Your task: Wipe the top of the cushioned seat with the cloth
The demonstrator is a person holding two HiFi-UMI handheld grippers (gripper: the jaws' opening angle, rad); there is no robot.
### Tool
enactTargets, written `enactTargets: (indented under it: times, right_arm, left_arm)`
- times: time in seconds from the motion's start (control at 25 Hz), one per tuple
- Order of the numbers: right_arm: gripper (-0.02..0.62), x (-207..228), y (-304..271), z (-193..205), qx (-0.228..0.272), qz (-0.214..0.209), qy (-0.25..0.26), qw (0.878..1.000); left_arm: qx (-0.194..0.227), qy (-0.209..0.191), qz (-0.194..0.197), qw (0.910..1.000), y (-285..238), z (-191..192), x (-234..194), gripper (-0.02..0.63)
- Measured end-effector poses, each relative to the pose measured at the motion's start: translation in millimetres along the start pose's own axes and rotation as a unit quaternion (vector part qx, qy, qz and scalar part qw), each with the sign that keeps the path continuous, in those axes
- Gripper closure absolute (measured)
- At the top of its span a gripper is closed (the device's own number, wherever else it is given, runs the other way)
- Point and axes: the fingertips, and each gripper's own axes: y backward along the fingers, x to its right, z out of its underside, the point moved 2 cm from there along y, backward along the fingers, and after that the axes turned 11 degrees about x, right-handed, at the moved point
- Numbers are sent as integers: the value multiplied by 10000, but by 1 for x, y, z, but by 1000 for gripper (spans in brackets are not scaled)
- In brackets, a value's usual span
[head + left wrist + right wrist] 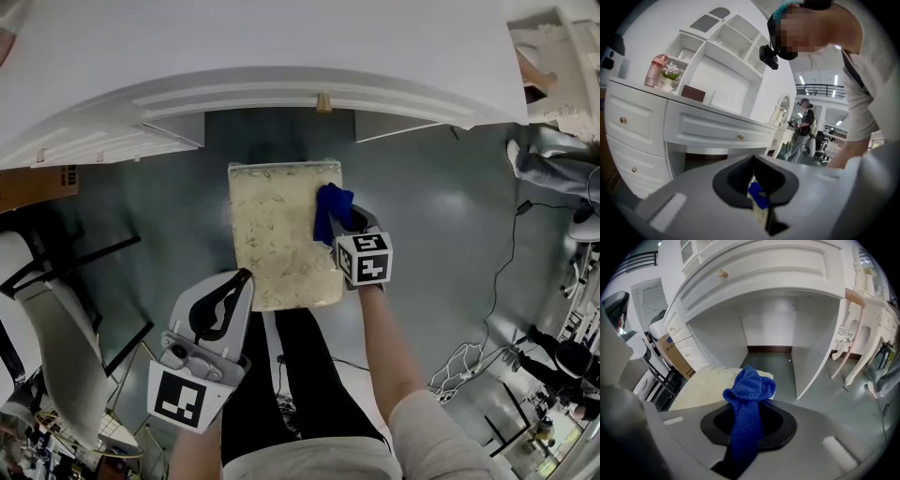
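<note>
The cushioned seat is a cream, patterned square on the grey floor in front of the white dressing table. My right gripper is shut on a bunched blue cloth, which hangs over the seat's right edge. In the right gripper view the cloth sticks up from between the jaws, with the seat just behind and to the left. My left gripper is held at the seat's near left corner, above it, jaws together and holding nothing. Through its narrow slit a sliver of seat and cloth shows.
The white dressing table with a brass drawer knob spans the far side, its kneehole beyond the seat. A black frame and a cardboard box stand left. Cables trail on the right. A person stands in the background.
</note>
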Motion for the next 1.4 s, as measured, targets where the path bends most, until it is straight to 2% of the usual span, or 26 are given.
enactTargets:
  times: [0.24,0.48,1.04,1.4]
  right_arm:
    - [523,-16,-5,-3,183,135,-76,9997]
    - [523,-74,-22,-7,159,-120,133,9997]
    - [523,-176,-54,-15,234,-369,132,9990]
    - [523,-194,-58,-16,187,-369,262,9988]
  left_arm:
    - [-51,-54,-76,9999,24,6,-21,606]
    - [-28,44,-147,9999,50,9,-38,606]
    - [-53,-34,-83,9999,94,3,-80,606]
    - [-24,-84,29,10000,104,-2,-88,606]
